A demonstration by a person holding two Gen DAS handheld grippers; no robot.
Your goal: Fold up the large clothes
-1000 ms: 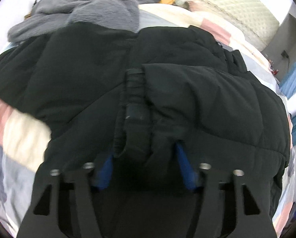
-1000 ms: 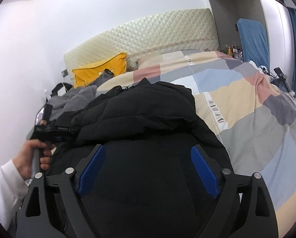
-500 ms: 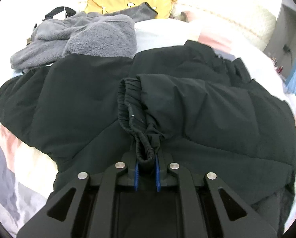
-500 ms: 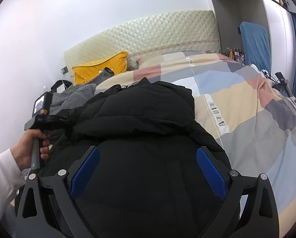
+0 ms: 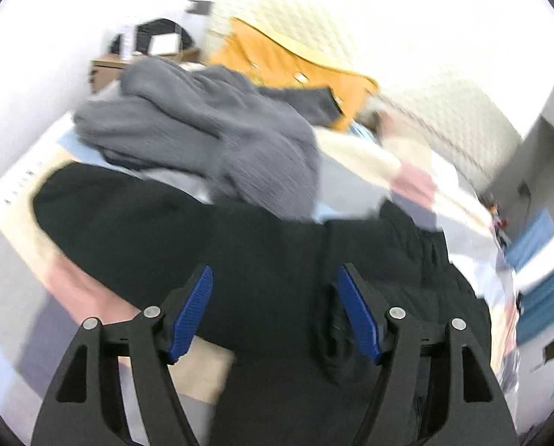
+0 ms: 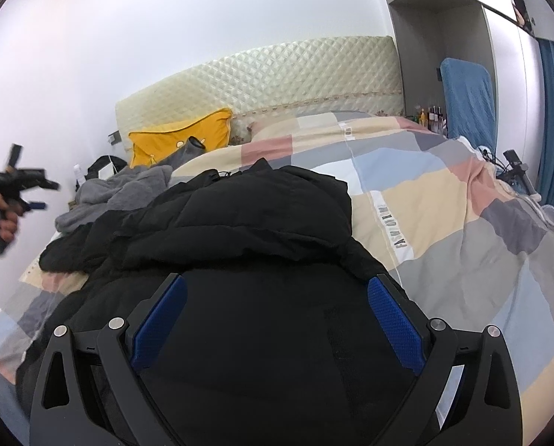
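Note:
A large black puffer jacket [image 6: 254,223] lies partly folded on the bed; it also fills the lower half of the blurred left wrist view [image 5: 239,245]. My left gripper [image 5: 275,297] is open and empty above the jacket, with a sleeve cuff [image 5: 332,334] lying by its right finger. In the right wrist view the left gripper [image 6: 28,193] is raised at the far left, held in a hand. My right gripper [image 6: 277,308] is open and empty, low over the jacket's near part.
A grey fleece garment [image 5: 210,141] is heaped beyond the jacket, also in the right wrist view [image 6: 120,193]. A yellow pillow [image 6: 180,141] leans on the quilted headboard [image 6: 277,74]. The patchwork duvet [image 6: 444,215] spreads to the right. A blue chair [image 6: 466,100] stands far right.
My left gripper was shut on the jacket's sleeve cuff half a second ago; it has let go, opened, and lifted up and away to the left. My right gripper stays open.

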